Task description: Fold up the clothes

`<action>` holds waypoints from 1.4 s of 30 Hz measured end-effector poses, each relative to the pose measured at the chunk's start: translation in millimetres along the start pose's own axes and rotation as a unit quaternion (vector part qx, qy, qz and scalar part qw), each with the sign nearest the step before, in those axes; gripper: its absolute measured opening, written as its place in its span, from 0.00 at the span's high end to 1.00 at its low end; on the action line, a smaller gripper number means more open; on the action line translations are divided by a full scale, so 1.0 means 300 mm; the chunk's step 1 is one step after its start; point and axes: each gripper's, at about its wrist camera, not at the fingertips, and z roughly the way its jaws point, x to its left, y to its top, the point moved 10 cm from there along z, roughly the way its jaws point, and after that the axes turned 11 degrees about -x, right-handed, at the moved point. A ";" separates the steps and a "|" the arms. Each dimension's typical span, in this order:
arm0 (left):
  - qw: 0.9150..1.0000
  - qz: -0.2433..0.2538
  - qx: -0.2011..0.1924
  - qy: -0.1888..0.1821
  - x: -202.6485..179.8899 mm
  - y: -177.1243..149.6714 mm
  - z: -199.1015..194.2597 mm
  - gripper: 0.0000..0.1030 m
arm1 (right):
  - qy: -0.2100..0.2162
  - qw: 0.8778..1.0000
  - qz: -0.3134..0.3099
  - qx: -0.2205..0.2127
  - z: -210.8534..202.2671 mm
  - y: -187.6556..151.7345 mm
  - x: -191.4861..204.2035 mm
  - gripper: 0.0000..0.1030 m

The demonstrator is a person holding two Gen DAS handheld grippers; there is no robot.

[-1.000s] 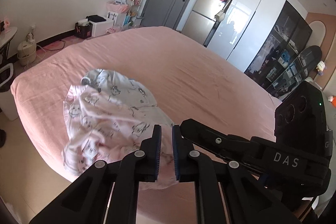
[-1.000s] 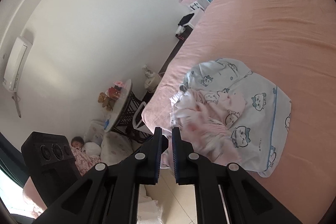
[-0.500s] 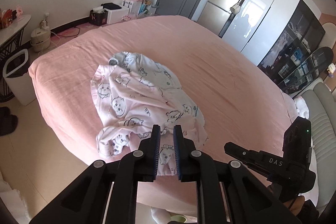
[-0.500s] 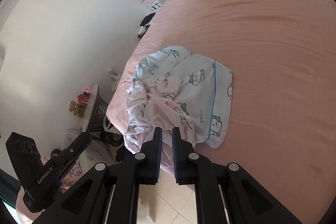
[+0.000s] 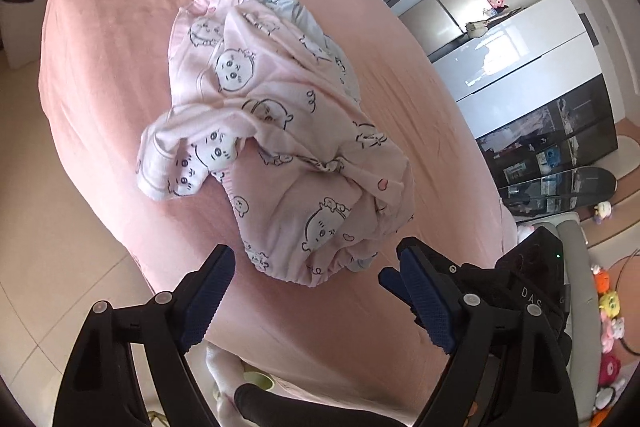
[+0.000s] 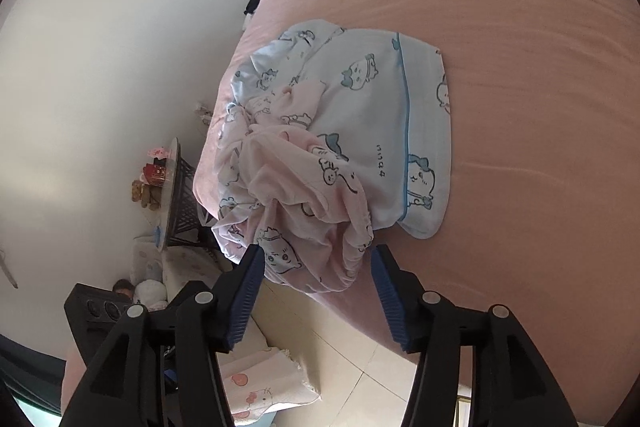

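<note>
A crumpled pink garment (image 5: pixel 280 131) printed with cartoon faces lies in a heap on the pink bed (image 5: pixel 120 67), near its front edge. A pale blue printed garment (image 6: pixel 372 107) lies under and beside it. My left gripper (image 5: pixel 314 269) hovers just short of the pink heap's near hem, its jaws opening wide, nothing between the pads. My right gripper (image 6: pixel 318 261) is also opening; the pink garment's (image 6: pixel 304 211) bunched hem sits just beyond its blue pads (image 6: pixel 246 291), not pinched. The right gripper's body (image 5: pixel 528 291) shows at the right of the left wrist view.
The bed edge drops to a tiled floor (image 5: pixel 48 227) close below both grippers. A wardrobe and fridge (image 5: pixel 500 39) stand behind the bed. A small table with toys (image 6: pixel 168 179) and floor cushions (image 6: pixel 256 383) sit off the bed's left side. A person's foot (image 5: pixel 224 379) is below.
Both grippers have sunk toward the bed and rolled, and both have gone from shut to open. The clothes heap now fills much more of each view.
</note>
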 end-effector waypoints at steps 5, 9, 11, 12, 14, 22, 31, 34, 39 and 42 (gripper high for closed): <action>1.000 0.003 0.014 0.018 0.026 -0.033 0.052 0.18 | -0.003 1.000 0.010 0.023 0.056 -0.023 0.001 0.46; 0.999 0.014 0.020 0.033 0.045 -0.055 0.092 0.18 | -0.012 0.999 0.016 0.027 0.094 -0.016 -0.011 0.44; 0.999 0.015 0.020 0.039 0.054 -0.060 0.102 0.18 | -0.029 0.999 0.014 0.026 0.106 -0.007 -0.028 0.42; 0.999 0.013 0.019 0.041 0.057 -0.061 0.106 0.18 | -0.033 0.999 0.017 0.026 0.110 -0.005 -0.037 0.42; 0.999 0.010 0.019 0.041 0.060 -0.065 0.113 0.18 | -0.029 0.999 0.031 0.028 0.122 -0.002 -0.046 0.42; 0.999 0.005 0.018 0.032 0.019 -0.081 0.149 0.18 | -0.025 0.997 0.063 0.027 0.165 0.010 -0.057 0.42; 0.998 0.026 -0.031 0.042 -0.036 -0.038 0.148 0.19 | 0.001 0.995 0.099 0.003 0.205 0.049 -0.042 0.42; 0.998 0.036 -0.037 0.048 -0.051 -0.033 0.156 0.37 | 0.007 0.995 0.101 -0.009 0.201 0.067 -0.028 0.42; 0.996 0.042 -0.044 0.061 -0.050 -0.035 0.153 0.65 | 0.019 0.994 0.108 -0.011 0.201 0.084 -0.001 0.42; 0.996 0.042 -0.047 0.058 -0.058 -0.021 0.134 0.69 | 0.023 0.993 0.114 -0.008 0.208 0.088 0.000 0.42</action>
